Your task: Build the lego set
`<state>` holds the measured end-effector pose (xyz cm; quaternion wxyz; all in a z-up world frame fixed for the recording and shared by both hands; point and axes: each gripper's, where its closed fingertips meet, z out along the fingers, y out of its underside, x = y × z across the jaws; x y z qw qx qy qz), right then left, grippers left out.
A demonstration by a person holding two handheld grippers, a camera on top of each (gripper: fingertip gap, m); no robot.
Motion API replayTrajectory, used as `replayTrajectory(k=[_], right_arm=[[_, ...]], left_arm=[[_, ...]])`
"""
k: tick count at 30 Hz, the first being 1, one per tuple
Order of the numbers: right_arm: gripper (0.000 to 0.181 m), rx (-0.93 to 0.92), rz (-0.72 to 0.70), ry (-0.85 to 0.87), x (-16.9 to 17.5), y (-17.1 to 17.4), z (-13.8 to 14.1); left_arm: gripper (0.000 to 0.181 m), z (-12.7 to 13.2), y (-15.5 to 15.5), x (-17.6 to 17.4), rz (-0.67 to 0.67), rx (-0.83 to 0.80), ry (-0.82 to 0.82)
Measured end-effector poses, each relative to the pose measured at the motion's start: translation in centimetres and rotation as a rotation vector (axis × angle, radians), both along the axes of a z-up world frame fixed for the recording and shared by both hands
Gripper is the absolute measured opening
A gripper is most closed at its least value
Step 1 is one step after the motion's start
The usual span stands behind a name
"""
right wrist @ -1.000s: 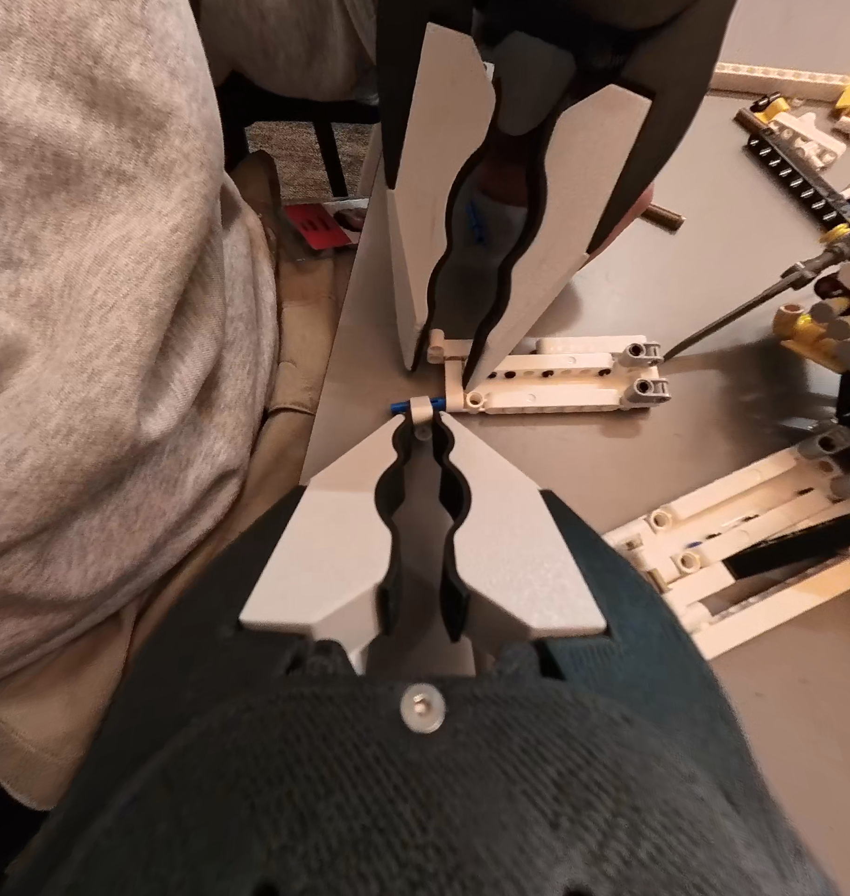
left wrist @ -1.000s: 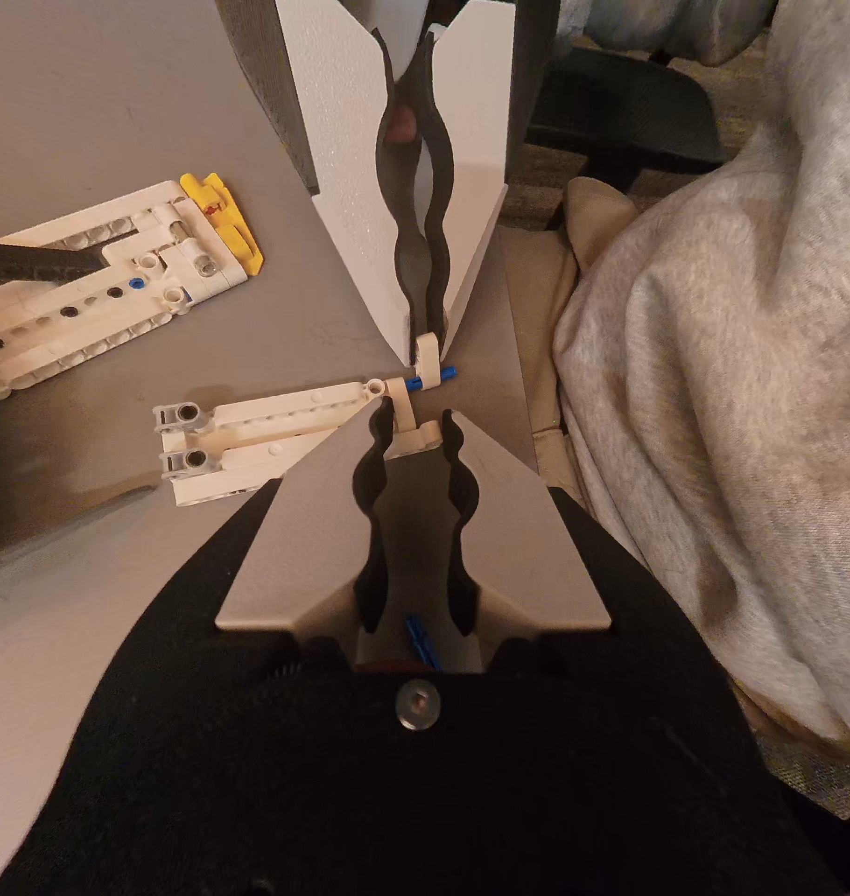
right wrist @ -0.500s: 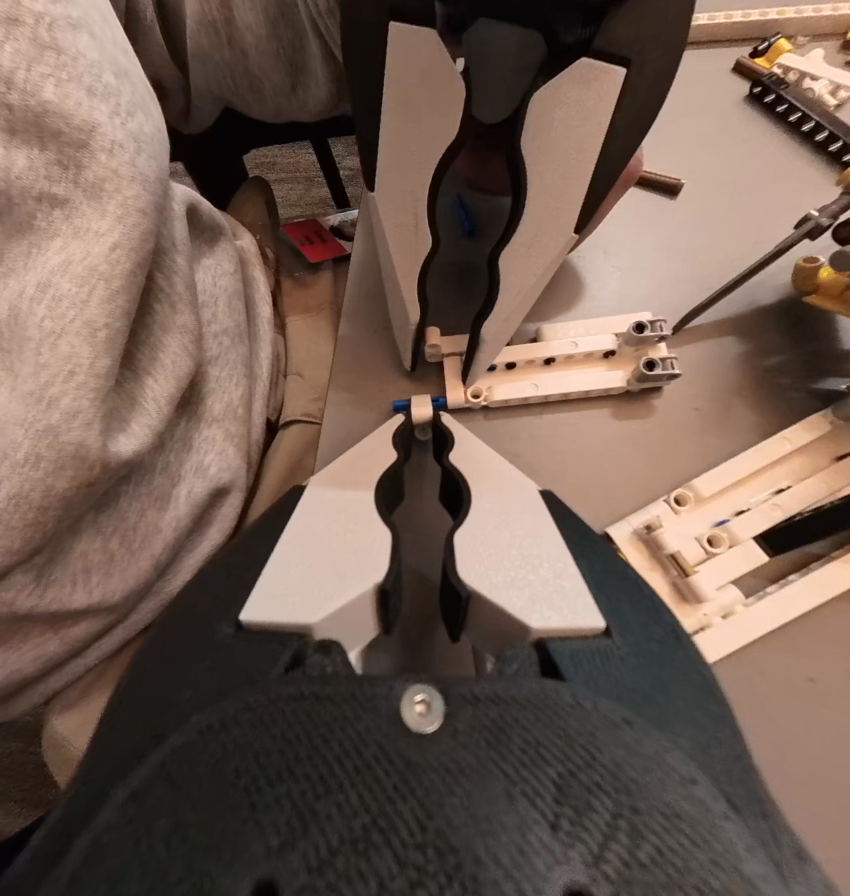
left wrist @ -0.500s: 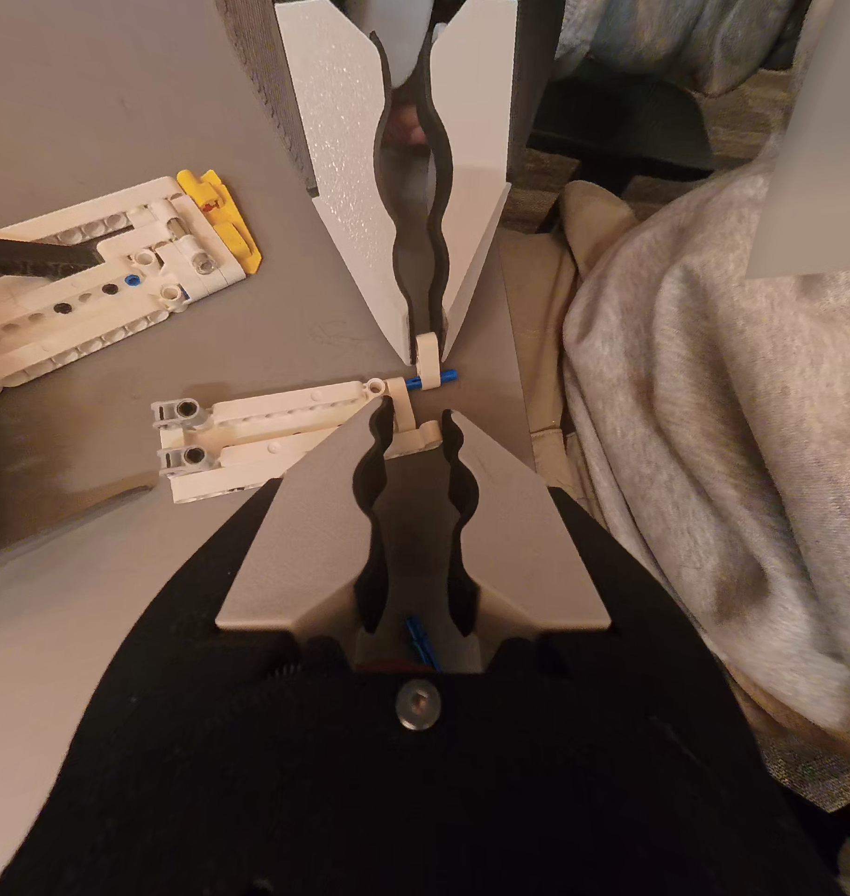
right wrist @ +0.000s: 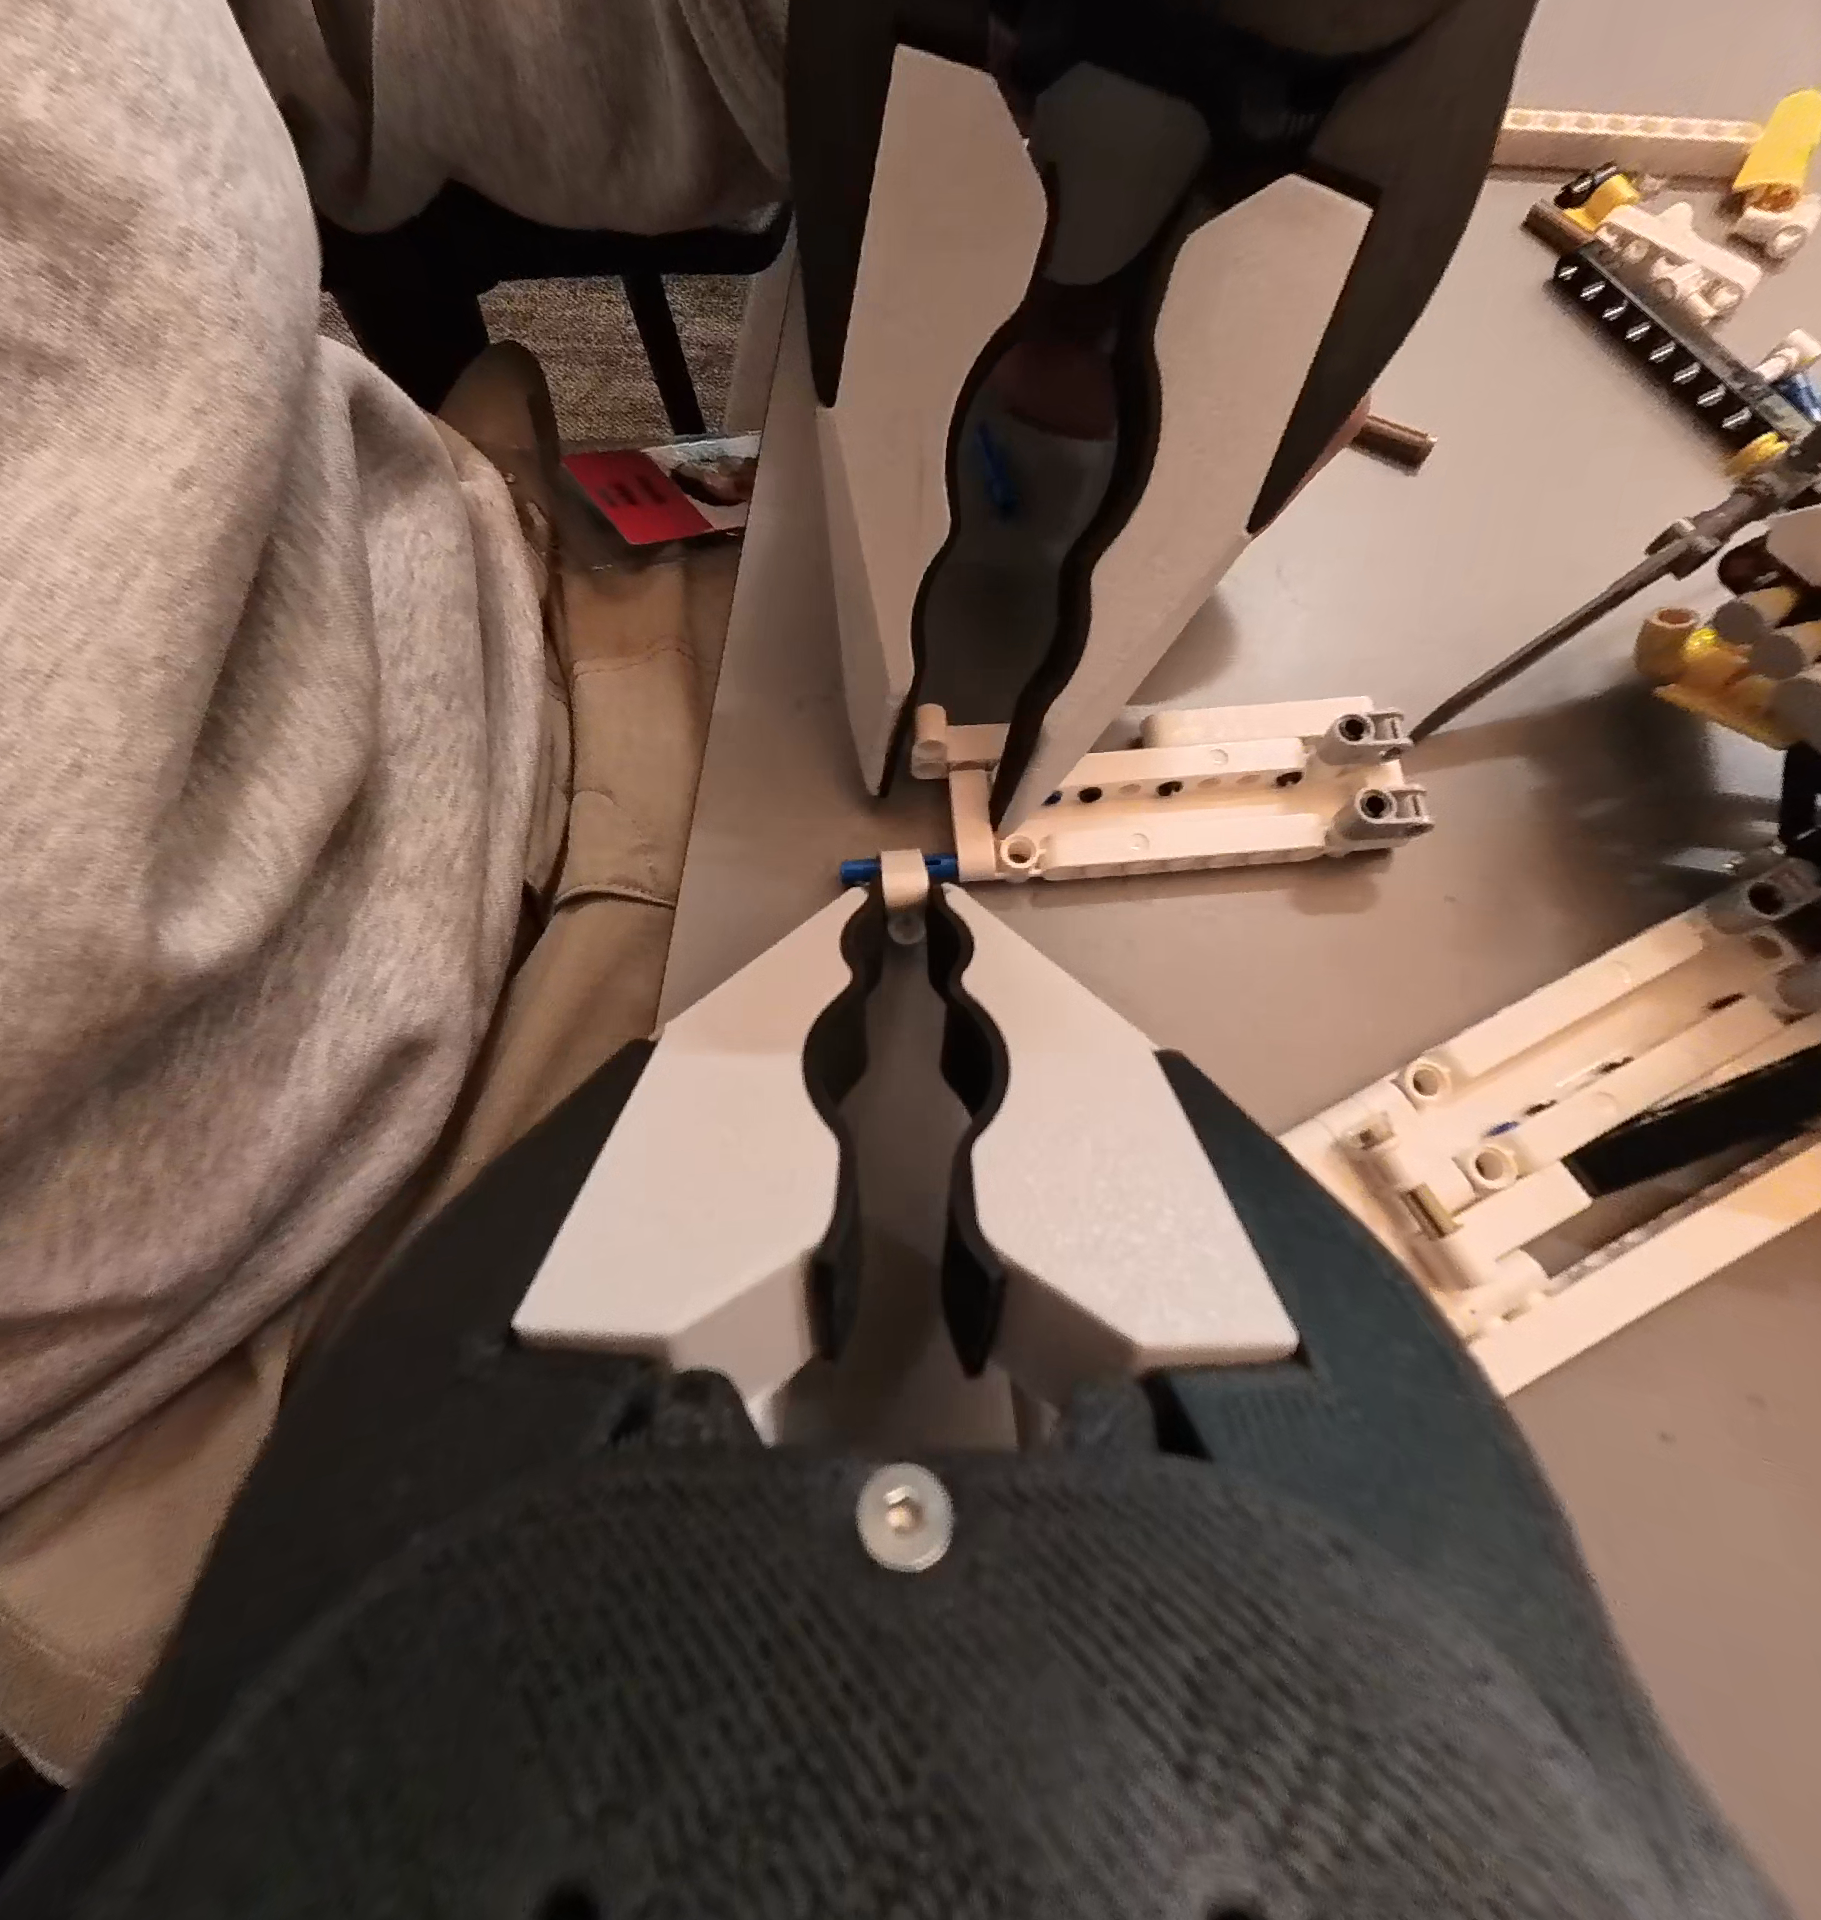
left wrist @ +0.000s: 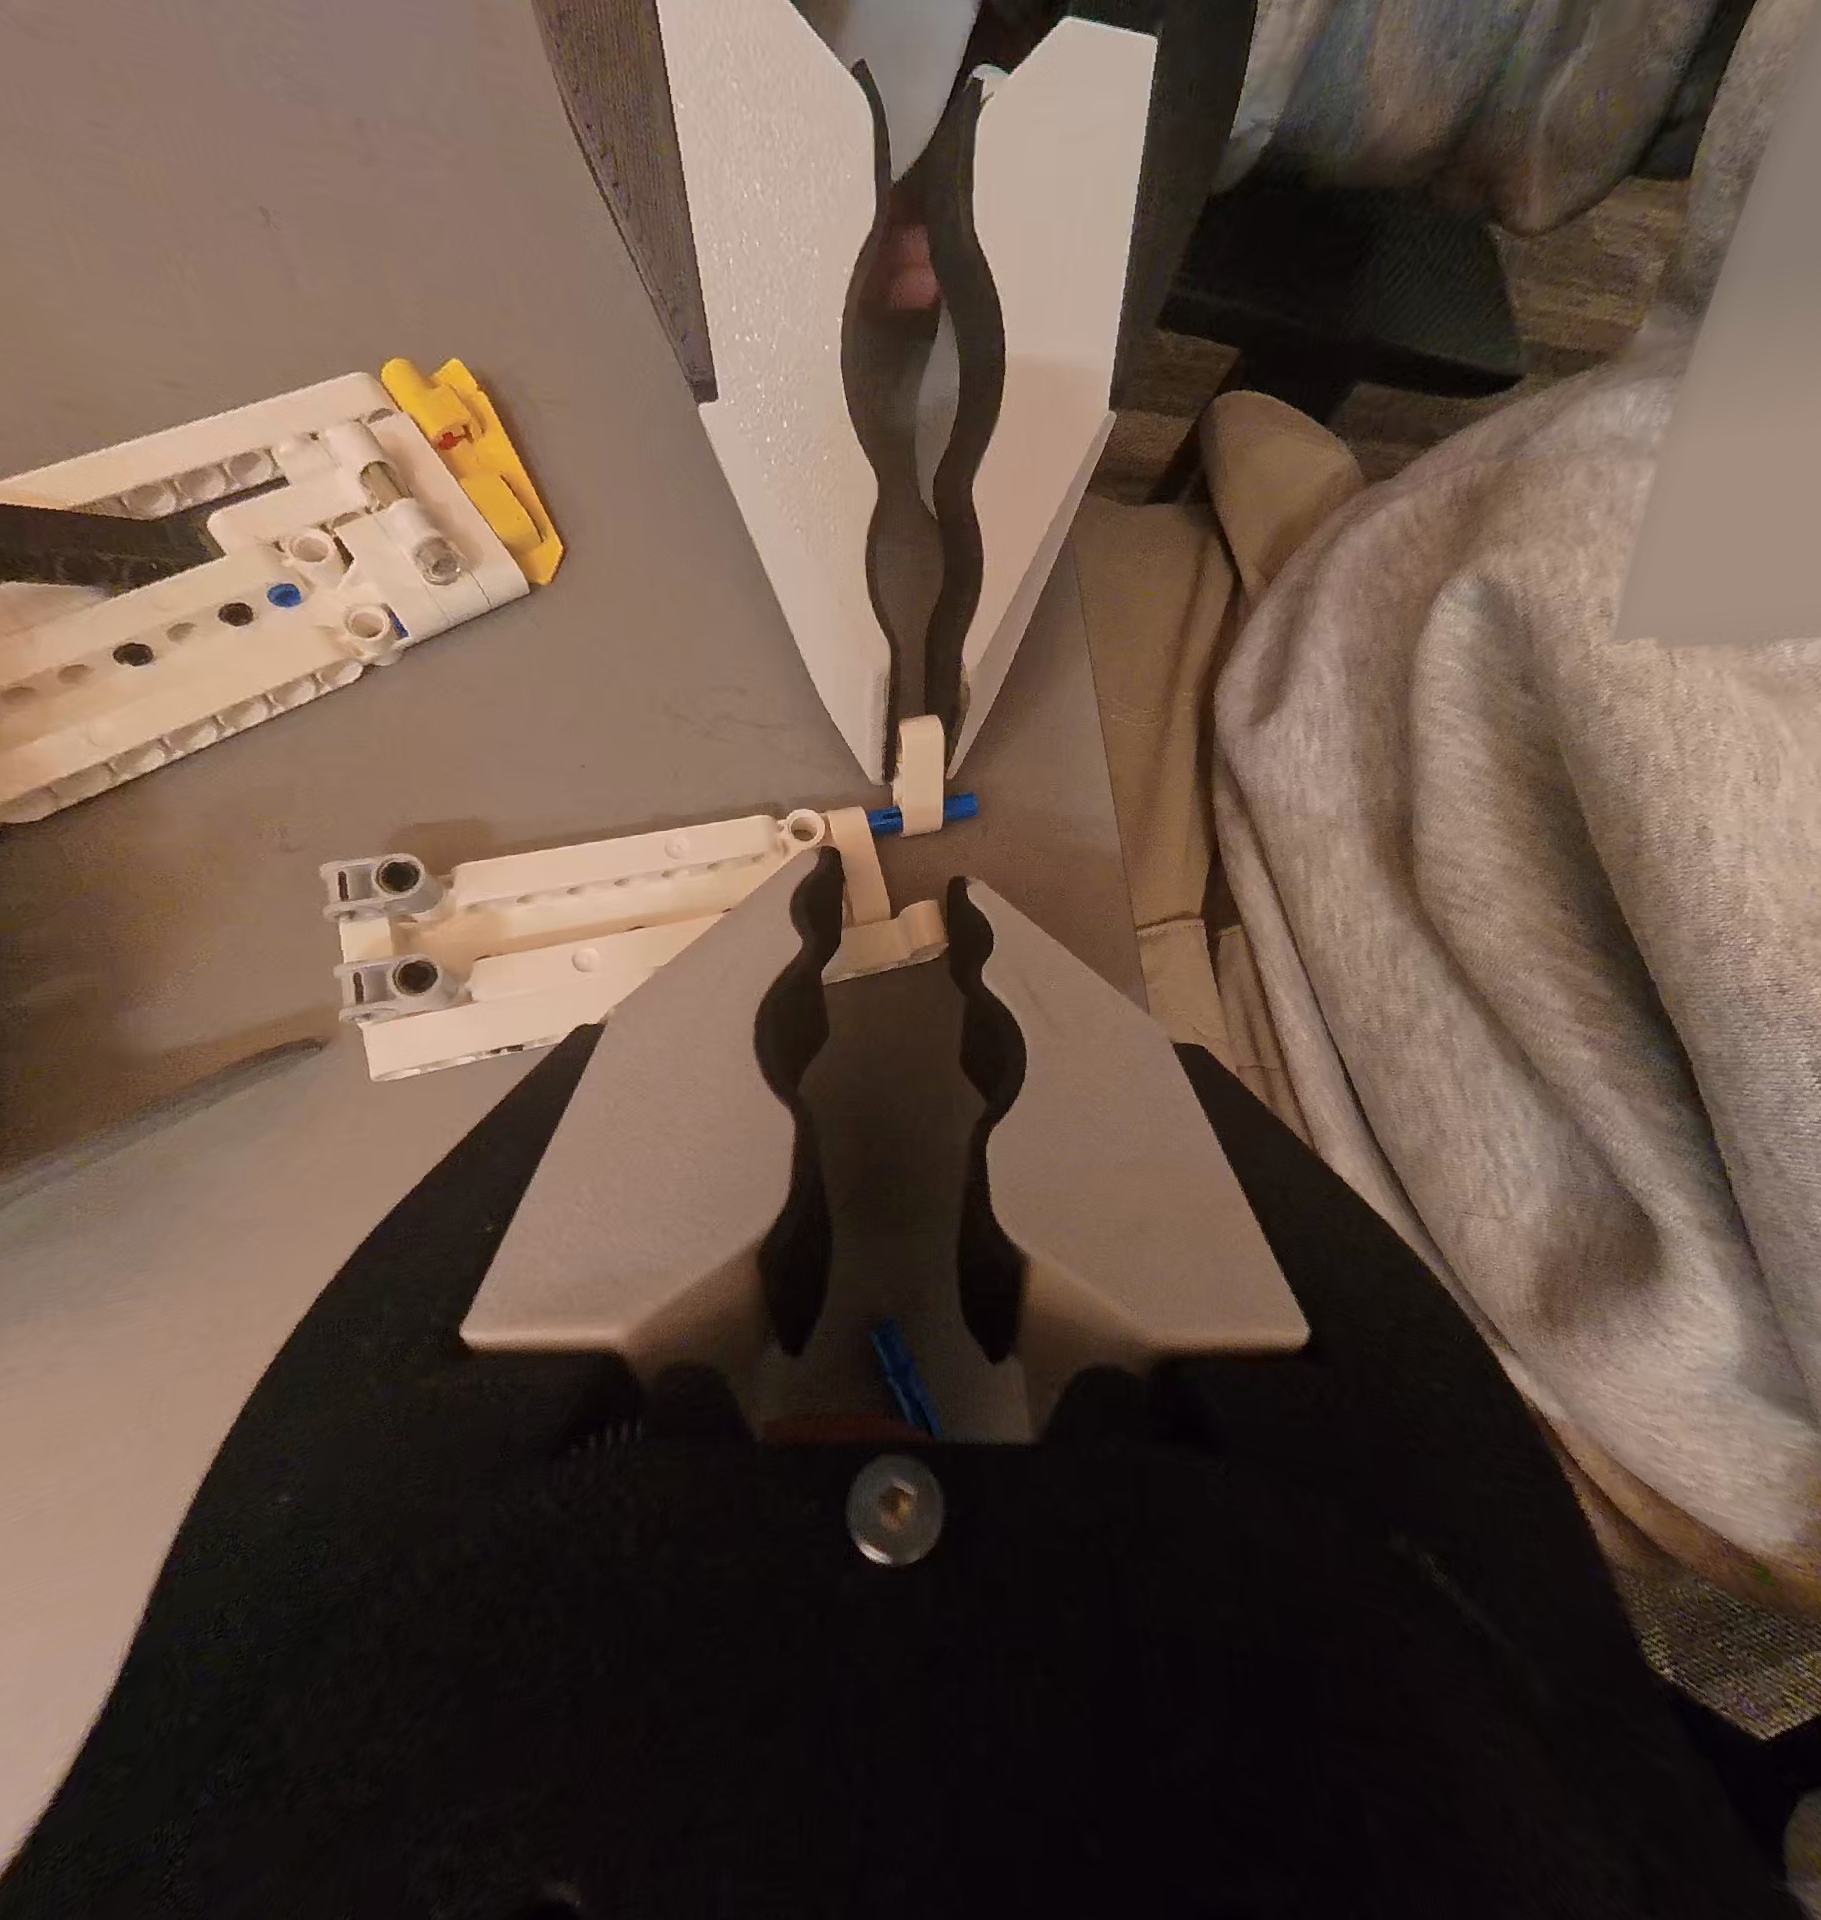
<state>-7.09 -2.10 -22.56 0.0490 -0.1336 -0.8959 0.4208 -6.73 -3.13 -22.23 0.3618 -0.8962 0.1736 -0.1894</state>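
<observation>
Surface [left wrist: 210, 208]: grey, with the white beam frame [left wrist: 573, 914] lying flat near its edge, long axis running left from the tongs.
Left tongs [left wrist: 890, 899]: partly spread, straddling the frame's end bracket; whether the tips gripped it could not be told.
Right tongs [right wrist: 904, 904]: pressed together on a small white connector [right wrist: 904, 871].
Blue pin [right wrist: 856, 869]: ran through the connector, pointing at the frame's end hole, just beside it.

A grey worktop [left wrist: 210, 208] carries a small white beam assembly [left wrist: 573, 914] near its edge, with a larger white-and-yellow assembly [left wrist: 210, 592] farther left.
</observation>
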Motion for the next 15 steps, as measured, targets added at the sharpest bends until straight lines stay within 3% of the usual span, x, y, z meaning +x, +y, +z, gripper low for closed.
replayTrajectory(k=[15], right_arm=[[0.006, 0.004, -0.021, 0.012, -0.38, 0.09, -0.1]], left_arm=[[0.02, -0.04, 0.07, -0.16, 0.012, 0.005, 0.019]])
